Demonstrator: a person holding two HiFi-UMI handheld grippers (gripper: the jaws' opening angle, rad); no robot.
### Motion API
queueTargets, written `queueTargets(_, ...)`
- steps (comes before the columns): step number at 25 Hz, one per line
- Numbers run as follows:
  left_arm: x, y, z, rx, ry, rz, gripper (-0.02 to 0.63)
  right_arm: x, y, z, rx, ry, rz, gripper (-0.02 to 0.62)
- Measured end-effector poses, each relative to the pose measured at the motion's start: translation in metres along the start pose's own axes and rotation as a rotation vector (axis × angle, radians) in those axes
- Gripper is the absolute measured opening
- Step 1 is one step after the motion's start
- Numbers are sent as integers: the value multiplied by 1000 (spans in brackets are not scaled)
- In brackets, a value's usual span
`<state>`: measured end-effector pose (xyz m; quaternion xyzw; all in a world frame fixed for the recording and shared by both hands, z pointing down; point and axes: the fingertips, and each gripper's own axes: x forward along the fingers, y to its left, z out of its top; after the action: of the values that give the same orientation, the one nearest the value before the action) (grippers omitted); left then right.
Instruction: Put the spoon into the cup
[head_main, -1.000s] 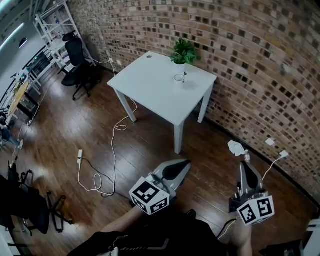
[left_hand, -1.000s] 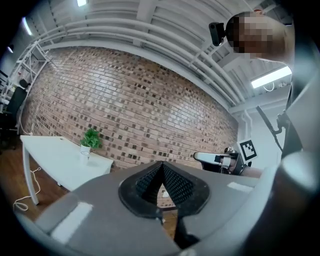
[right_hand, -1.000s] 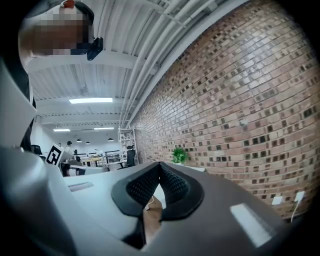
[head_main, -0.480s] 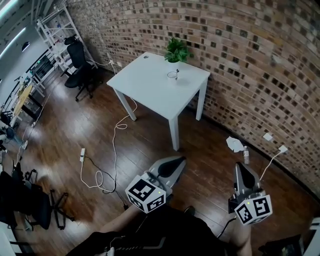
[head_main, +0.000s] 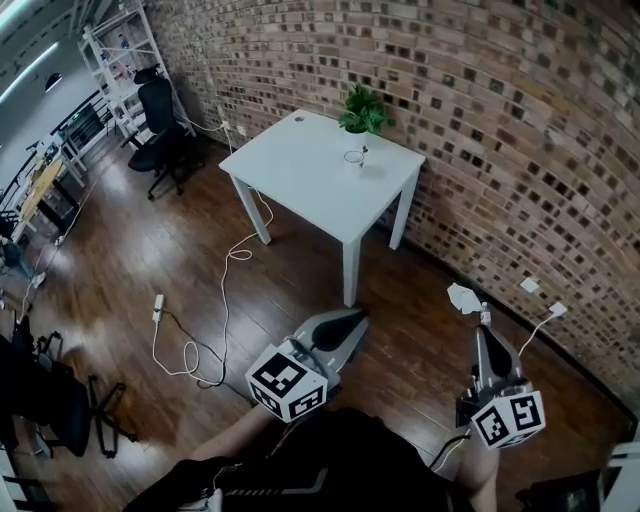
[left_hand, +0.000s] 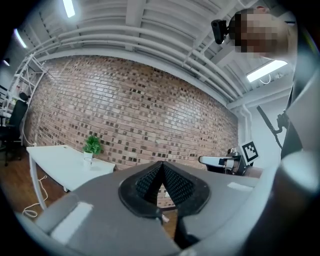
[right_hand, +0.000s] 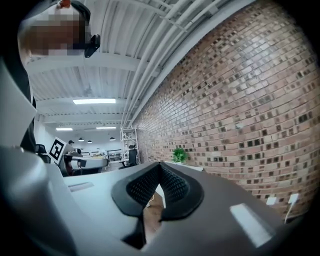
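On the white table (head_main: 300, 170): cup (head_main: 354, 157) just beside potted plant (head_main: 363, 108), well apart from both grippers.
Spoon (head_main: 365, 150): thin stick rising at the cup rim; too small to tell if it sits inside.
Left gripper (head_main: 358, 317): jaws clenched tip to tip, nothing between them; over the floor.
Right gripper (head_main: 483, 333): jaws clenched, empty.
Cut off: person's arms at the bottom edge of the head view.

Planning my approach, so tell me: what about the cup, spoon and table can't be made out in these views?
- Head view: the small clear cup on the white square table is too tiny to show its contents.
- Head view: the thin dark spoon is a sliver at the rim; in or beside, cannot tell.
- Right gripper view: the right gripper covers most of the table.
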<state>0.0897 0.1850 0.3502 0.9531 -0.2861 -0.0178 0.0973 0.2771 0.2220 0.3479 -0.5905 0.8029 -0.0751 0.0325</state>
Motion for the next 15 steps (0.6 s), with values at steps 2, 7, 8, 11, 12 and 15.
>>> queueTargets(2,-9,6,2,5,2,3,-8,1,8,0,-40,1,-19,6)
queueTargets(7,-23,12,1,-5,1,5,-8,3,20,-1,-19,6,-26,6)
queueTargets(8,-25,12,0,-2,2,4,-8,3,22,-2,-15,8,-27,6)
queueTargets(11,-28,14,0,-6,4,4,-8,1,26,-3,-9,13,-33,6)
queueTargets(12,-30,15,0,-8,4,5,-8,1,27,-3,-10,14,-35,6)
queueTargets(15,-34,18,0,-11,5,13,-8,1,30,-3,-12,16,-36,6)
